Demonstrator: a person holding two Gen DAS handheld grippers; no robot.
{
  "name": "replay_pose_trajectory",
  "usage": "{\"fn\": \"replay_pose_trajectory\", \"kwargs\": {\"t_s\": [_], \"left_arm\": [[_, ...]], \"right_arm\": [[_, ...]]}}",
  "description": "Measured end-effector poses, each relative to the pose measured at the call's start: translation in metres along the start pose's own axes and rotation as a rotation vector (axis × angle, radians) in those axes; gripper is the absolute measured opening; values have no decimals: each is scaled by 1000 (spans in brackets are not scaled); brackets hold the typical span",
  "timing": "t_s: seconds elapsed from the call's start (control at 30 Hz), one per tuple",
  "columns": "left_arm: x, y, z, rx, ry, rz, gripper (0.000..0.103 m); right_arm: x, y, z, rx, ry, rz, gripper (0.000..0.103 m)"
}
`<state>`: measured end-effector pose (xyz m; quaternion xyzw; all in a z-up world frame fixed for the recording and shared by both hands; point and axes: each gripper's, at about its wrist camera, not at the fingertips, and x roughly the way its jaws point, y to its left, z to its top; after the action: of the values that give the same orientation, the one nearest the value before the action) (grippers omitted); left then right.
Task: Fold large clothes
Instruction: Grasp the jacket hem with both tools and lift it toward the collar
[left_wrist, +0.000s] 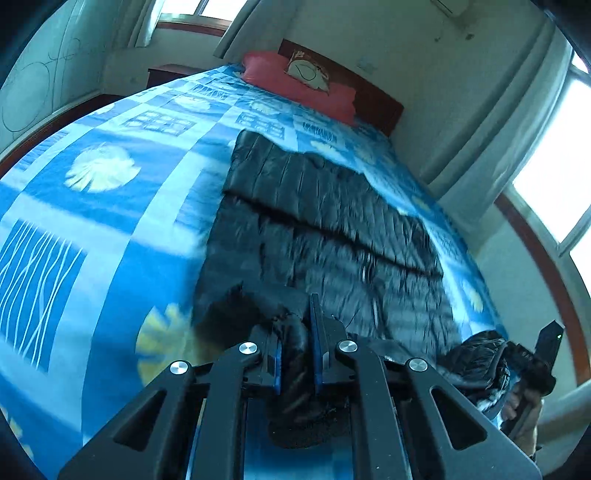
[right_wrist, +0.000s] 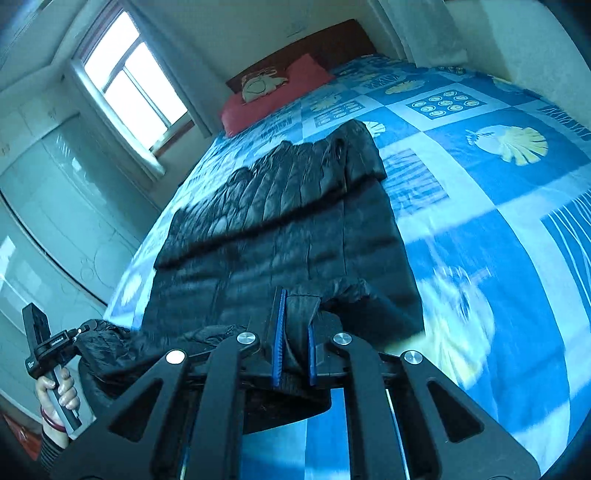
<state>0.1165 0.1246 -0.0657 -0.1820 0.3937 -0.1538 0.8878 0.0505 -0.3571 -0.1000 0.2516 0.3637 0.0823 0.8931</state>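
A black quilted down jacket (left_wrist: 325, 229) lies flat on the blue patterned bedspread (left_wrist: 110, 221), with one part folded across its far half. My left gripper (left_wrist: 295, 332) is shut on the jacket's near left corner. My right gripper (right_wrist: 295, 325) is shut on the jacket's (right_wrist: 288, 221) near right corner. In the left wrist view the right gripper (left_wrist: 532, 365) shows at the far right with bunched black fabric. In the right wrist view the left gripper (right_wrist: 55, 347) shows at the far left, held by a hand.
A red pillow (left_wrist: 295, 85) and a cream cushion (left_wrist: 308, 72) lie at the dark wooden headboard (left_wrist: 376, 96). Windows (right_wrist: 136, 85) and white wardrobe doors (right_wrist: 66, 192) flank the bed. The bedspread (right_wrist: 498, 221) stretches wide beside the jacket.
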Motion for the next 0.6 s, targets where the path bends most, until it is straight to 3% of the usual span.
{"fn": "replay_pose_trajectory", "kwargs": {"t_s": [0.2, 0.4, 0.6], "left_arm": [[67, 4, 43, -13, 35, 32, 12], [137, 31, 48, -62, 140, 81, 12], [156, 45, 44, -89, 156, 28, 12]], "right_arm": [[70, -22, 41, 72, 57, -17, 10], [138, -42, 46, 90, 150, -84, 10], [148, -45, 44, 88, 153, -77, 10]]}}
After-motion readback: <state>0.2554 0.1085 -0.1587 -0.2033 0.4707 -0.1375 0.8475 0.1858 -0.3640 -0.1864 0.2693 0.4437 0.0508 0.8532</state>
